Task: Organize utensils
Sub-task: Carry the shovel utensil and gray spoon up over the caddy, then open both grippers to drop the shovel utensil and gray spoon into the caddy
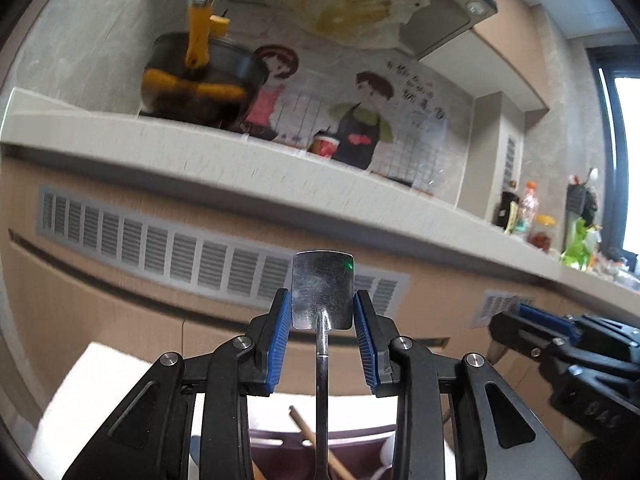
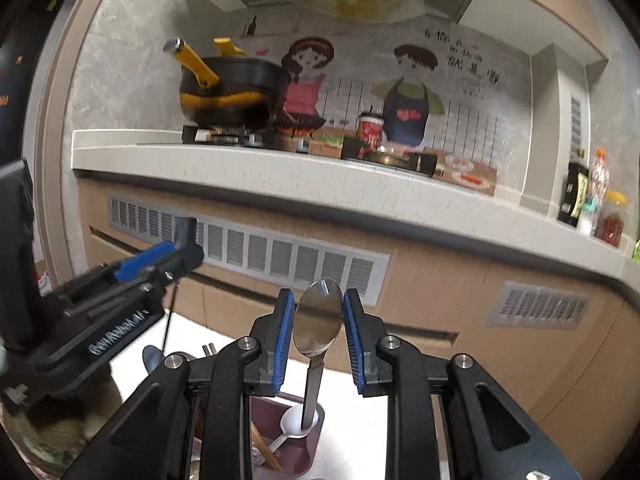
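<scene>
My left gripper (image 1: 322,312) is shut on the flat square head of a metal spatula (image 1: 322,288); its handle hangs down into a dark maroon utensil holder (image 1: 280,456) with wooden chopsticks (image 1: 316,440). My right gripper (image 2: 318,320) is shut on the bowl of a metal spoon (image 2: 318,316), whose handle reaches down into the maroon holder (image 2: 308,440) beside a white spoon (image 2: 294,420) and chopsticks (image 2: 266,454). The left gripper shows at the left of the right wrist view (image 2: 120,280); the right gripper shows at the right of the left wrist view (image 1: 560,344).
A white table top (image 2: 352,420) carries the holder. Ahead runs a kitchen counter (image 2: 280,176) with a black pot with yellow handles (image 2: 228,88), a red cup (image 2: 370,128), food items and bottles (image 2: 592,196). Vented cabinet fronts (image 2: 280,256) lie below it.
</scene>
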Tool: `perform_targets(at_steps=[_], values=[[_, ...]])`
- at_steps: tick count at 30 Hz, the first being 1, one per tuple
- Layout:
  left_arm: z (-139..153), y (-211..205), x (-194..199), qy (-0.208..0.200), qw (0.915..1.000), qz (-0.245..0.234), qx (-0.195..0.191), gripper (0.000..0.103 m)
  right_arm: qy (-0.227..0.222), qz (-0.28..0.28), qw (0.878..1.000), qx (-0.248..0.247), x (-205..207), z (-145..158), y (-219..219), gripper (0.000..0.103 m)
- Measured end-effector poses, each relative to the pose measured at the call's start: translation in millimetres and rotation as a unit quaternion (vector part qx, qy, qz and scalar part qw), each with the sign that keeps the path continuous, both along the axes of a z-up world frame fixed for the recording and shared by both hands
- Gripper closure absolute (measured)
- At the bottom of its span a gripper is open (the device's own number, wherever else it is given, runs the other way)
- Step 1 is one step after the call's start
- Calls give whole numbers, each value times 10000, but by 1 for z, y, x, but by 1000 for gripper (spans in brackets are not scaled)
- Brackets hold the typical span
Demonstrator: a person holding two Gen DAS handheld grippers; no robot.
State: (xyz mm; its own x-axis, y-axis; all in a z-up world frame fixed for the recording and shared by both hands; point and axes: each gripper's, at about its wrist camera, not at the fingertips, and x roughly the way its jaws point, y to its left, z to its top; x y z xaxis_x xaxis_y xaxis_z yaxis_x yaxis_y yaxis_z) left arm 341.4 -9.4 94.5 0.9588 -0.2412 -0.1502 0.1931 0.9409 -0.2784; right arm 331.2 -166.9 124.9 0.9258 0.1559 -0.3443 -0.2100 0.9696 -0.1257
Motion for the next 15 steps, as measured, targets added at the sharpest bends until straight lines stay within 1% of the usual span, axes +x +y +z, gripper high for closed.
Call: perform_targets(at_steps=[4,5,6,7,8,9,13,15], values=[[-30,-1,8,163,9999,20,50,70,383,74,9992,16,11,-26,2,80],[-36,0,10,229,9997,14,79,68,538,141,9985,4,14,-33,3,80],[-42,0,11,323,9994,-11,92,59,710,211,9973,8,17,-41,5,77],[-48,2,12,437,9990,-46,92,52,899,293,9955,11,20,-51,5,74],[-54,5,14,558,9984,-51,60,43,1041,349,9940,1,21,-60,6,65],[-56,7,15,624,9980,-41,39,43,1093,318,9935,-2,21,-68,6,57],[-57,22,8,996,9950,79,-49,43,1252,166,9920,12,10,-88,-2,48],[-55,28,-3,1180,9929,172,20,42,1273,76,9918,23,-1,-94,-8,31]])
